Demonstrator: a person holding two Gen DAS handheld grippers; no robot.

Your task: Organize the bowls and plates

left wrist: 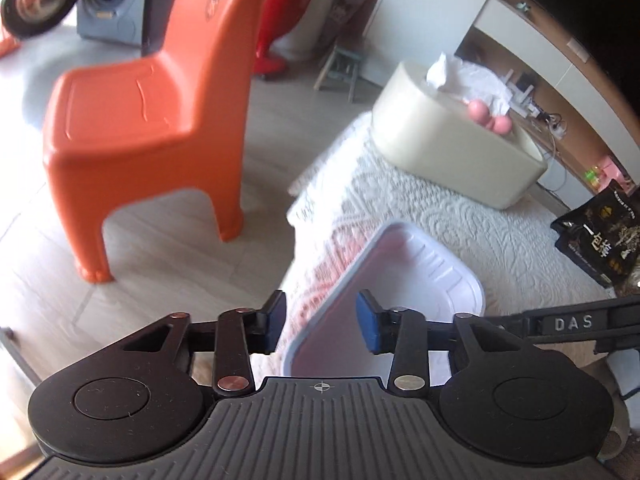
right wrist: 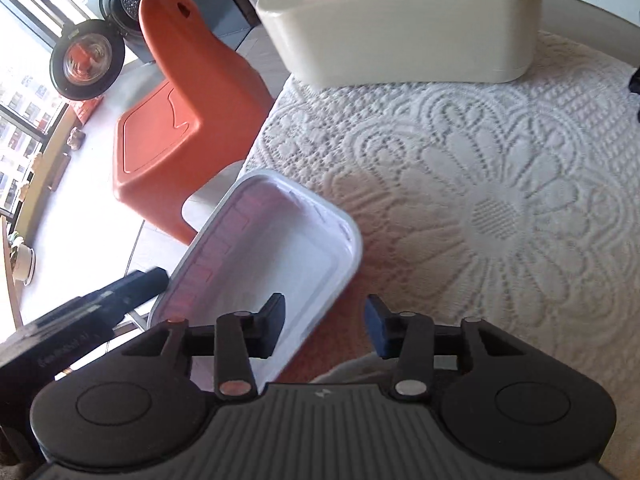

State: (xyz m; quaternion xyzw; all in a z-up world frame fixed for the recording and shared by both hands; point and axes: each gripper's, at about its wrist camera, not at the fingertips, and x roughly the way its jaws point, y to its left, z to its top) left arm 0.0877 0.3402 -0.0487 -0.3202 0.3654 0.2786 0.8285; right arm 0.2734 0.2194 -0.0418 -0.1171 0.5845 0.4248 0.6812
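Note:
A white rectangular plastic tray-like plate (left wrist: pixel 404 280) lies on the lace-covered table near its left edge; it also shows in the right wrist view (right wrist: pixel 276 248). My left gripper (left wrist: pixel 321 322) is open, its jaws standing either side of the plate's left rim, just above it. My right gripper (right wrist: pixel 326 330) is open, hovering over the plate's near right rim, with its left finger (right wrist: pixel 274 322) over the plate's inside. Neither holds anything. No bowls are in view.
A beige tissue box (left wrist: pixel 452 152) with pink balls stands at the back of the table (right wrist: pixel 480 208). A black packet (left wrist: pixel 600 236) lies at the right. An orange plastic chair (left wrist: pixel 148 120) stands on the floor left of the table, with a washing machine (left wrist: pixel 112 0) behind.

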